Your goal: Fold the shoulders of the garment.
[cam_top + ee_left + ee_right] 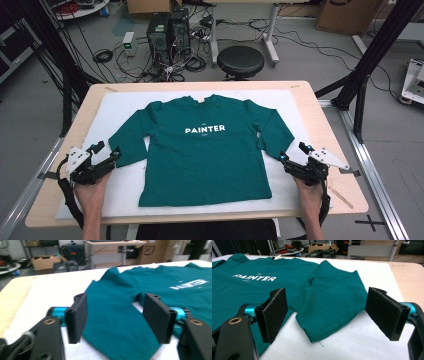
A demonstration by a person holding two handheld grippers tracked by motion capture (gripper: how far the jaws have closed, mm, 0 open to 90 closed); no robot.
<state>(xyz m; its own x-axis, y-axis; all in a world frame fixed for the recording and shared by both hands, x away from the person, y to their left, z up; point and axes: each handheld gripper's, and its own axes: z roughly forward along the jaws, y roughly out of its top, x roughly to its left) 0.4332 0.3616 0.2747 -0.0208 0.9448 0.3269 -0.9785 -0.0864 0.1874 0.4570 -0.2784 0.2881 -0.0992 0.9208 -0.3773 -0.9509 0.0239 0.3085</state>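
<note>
Shirt [205, 155]: a teal long-sleeved top lies flat, front up, on a white pad [120, 102] that covers most of a pale wooden table [335, 150].
Orientation: collar toward the far edge, hem toward the person; the long axis of the body runs from near side to far side, and both sleeves slant outward and down toward the near corners.
Lettering: "PAINTER" in white capitals across the chest [205, 129], readable from the person's side; a line of much smaller print sits above and below it, too small to make out.
Look: plain dark teal knit, mostly smooth, with light rumpling where the sleeves meet the body; a pale tag shows at the neck.
Left gripper [107, 151]: held by the left hand [90, 192] at the end of the left sleeve [112, 317]; its jaws stand apart on either side of the cuff and the pads do not press on the cloth.
Right gripper [295, 153]: held by the right hand [309, 195] at the end of the right sleeve [332, 307]; jaws wide apart, the cuff lying between them, untouched.
Background: a black round stool [240, 61] and computer towers [167, 30] stand on the floor beyond the table.
</note>
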